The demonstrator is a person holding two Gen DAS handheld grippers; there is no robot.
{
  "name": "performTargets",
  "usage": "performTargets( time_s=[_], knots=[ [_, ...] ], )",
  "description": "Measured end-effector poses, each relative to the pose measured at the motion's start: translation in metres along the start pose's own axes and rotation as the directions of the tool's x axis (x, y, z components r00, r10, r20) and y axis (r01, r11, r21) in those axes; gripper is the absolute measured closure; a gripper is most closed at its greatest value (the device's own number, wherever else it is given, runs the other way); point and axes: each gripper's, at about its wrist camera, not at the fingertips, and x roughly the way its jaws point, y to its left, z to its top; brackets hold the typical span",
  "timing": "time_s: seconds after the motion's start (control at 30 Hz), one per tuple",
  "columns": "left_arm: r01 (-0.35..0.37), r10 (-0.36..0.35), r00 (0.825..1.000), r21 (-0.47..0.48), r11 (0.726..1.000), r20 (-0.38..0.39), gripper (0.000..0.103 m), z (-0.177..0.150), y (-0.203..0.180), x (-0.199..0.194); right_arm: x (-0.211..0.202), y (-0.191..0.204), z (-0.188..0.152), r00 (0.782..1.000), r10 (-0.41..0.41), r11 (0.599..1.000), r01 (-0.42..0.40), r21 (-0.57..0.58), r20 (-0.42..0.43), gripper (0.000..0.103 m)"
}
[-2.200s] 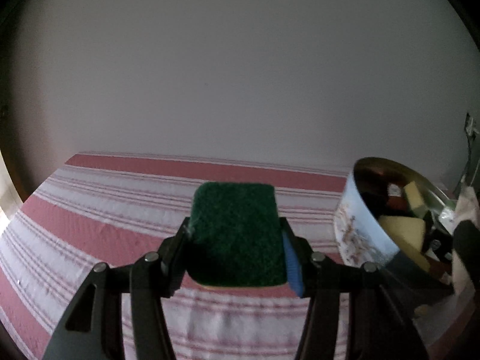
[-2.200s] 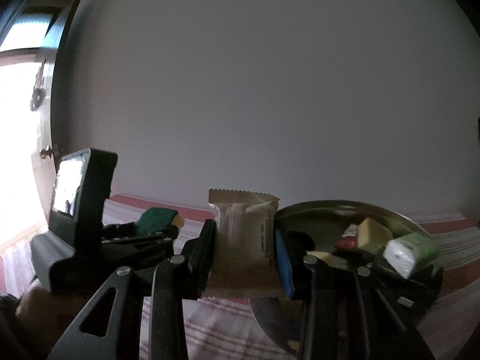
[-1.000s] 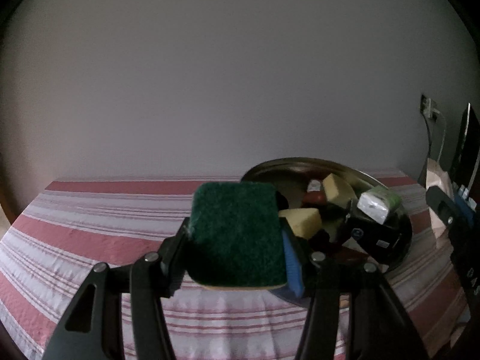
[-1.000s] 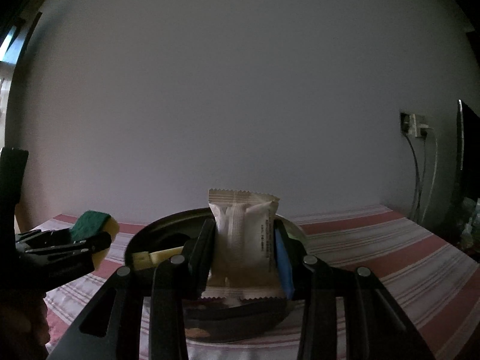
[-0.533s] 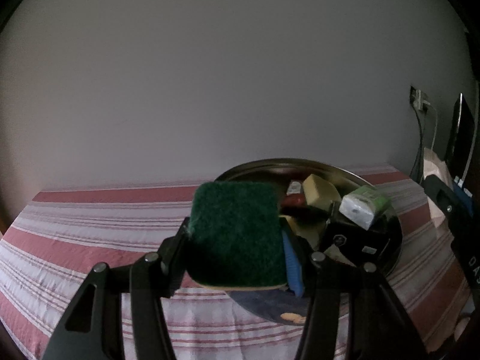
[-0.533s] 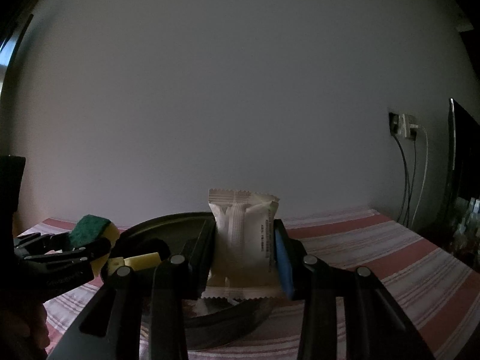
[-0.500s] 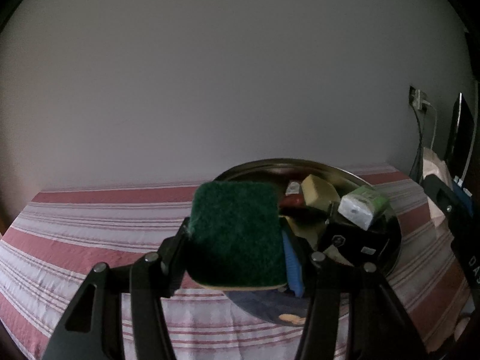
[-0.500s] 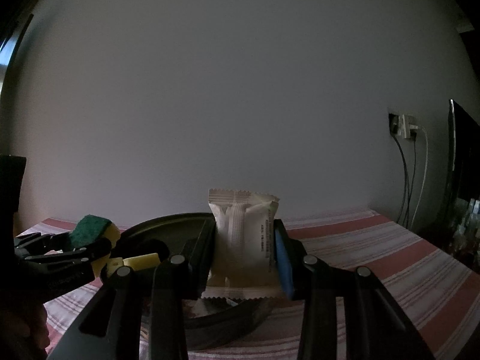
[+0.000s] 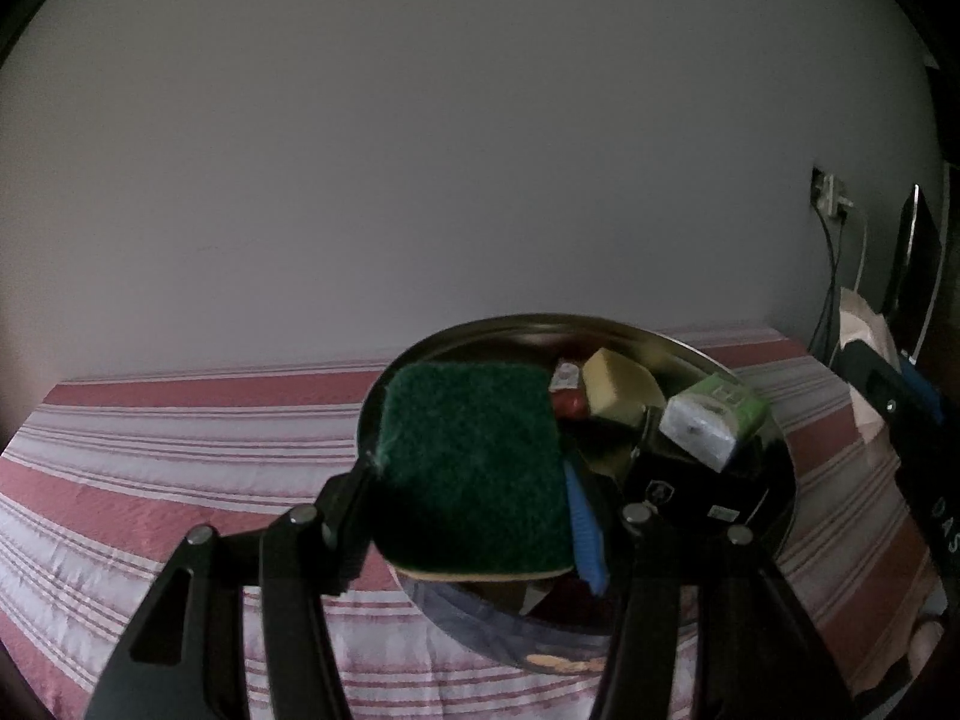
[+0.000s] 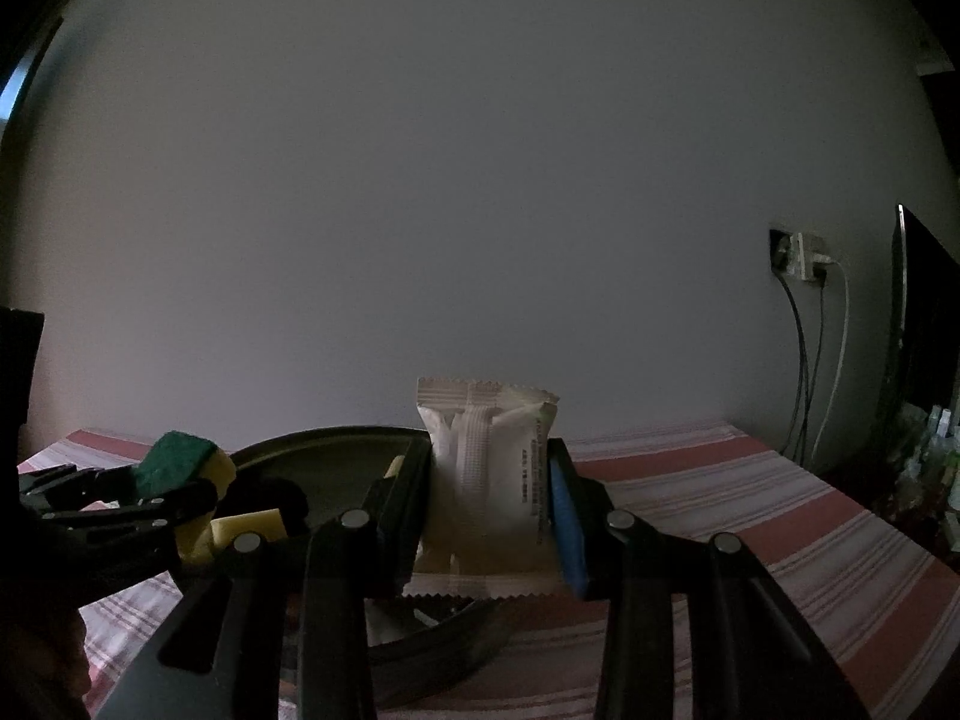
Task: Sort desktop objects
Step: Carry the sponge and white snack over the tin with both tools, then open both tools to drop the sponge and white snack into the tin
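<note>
My left gripper is shut on a green-topped yellow sponge and holds it above the near left rim of a round metal tin. The tin holds a yellow sponge piece, a green and white packet, a black box and a small red item. My right gripper is shut on a white snack packet, held upright over the tin's right side. The left gripper with its sponge shows at the left of the right wrist view.
The tin stands on a red and white striped tablecloth against a plain wall. A wall socket with cables and a dark screen are at the right. The right gripper's body shows at the right edge of the left wrist view.
Both grippers have swung toward the tin, still holding the sponge and the packet. The tin now sits under the left gripper's fingers and left of centre in the right view.
</note>
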Motion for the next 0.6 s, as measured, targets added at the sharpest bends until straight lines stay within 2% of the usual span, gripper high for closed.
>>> performTargets(
  time_s=[0.4, 0.6],
  knots=[
    [0.005, -0.005, 1.000, -0.028, 1.000, -0.002, 0.049, 0.010, -0.009, 0.008, 0.026, 0.004, 0.026, 0.999, 0.025, 0.999, -0.024, -0.031, 0.041, 0.063],
    [0.033, -0.033, 0.999, -0.027, 0.999, -0.022, 0.049, 0.011, -0.017, 0.017, 0.054, 0.000, 0.034, 0.996, 0.092, 0.995, -0.091, 0.031, -0.015, 0.063]
  ],
)
